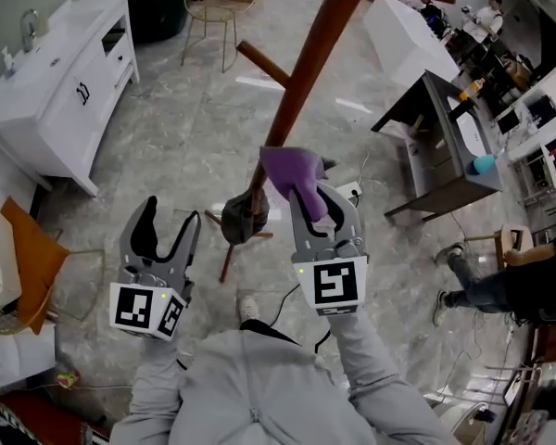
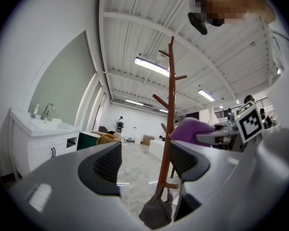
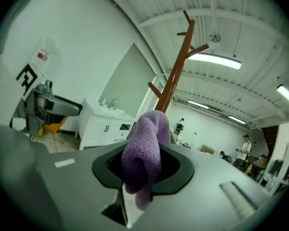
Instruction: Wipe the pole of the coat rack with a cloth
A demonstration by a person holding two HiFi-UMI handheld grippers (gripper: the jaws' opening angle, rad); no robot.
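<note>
While the purple cloth (image 1: pixel 292 170) is clamped between the jaws of the right claw (image 1: pixel 321 198), it is held up at the lower stretch of the coat rack's reddish-brown pole (image 1: pixel 306 72), on the pole's right side in the head view; whether cloth and pole actually touch cannot be settled. From the right gripper view the cloth (image 3: pixel 143 150) is seen bunched and folded in the clenched jaws, a loose end hanging below them, and the pole (image 3: pixel 176 78) is seen rising behind it, tilted to the right. The left claw (image 1: pixel 170 221) is held released, its jaws wide apart with nothing between them, to the left of the pole and apart from it. In the left gripper view the pole (image 2: pixel 168 119) is framed in the gap of those jaws, farther off. A dark grey bag (image 1: pixel 244 219) is hung low on the rack. A marbled grey floor (image 1: pixel 195 137) is seen beneath, and a white sink cabinet (image 1: pixel 65 91) at the far left.
</note>
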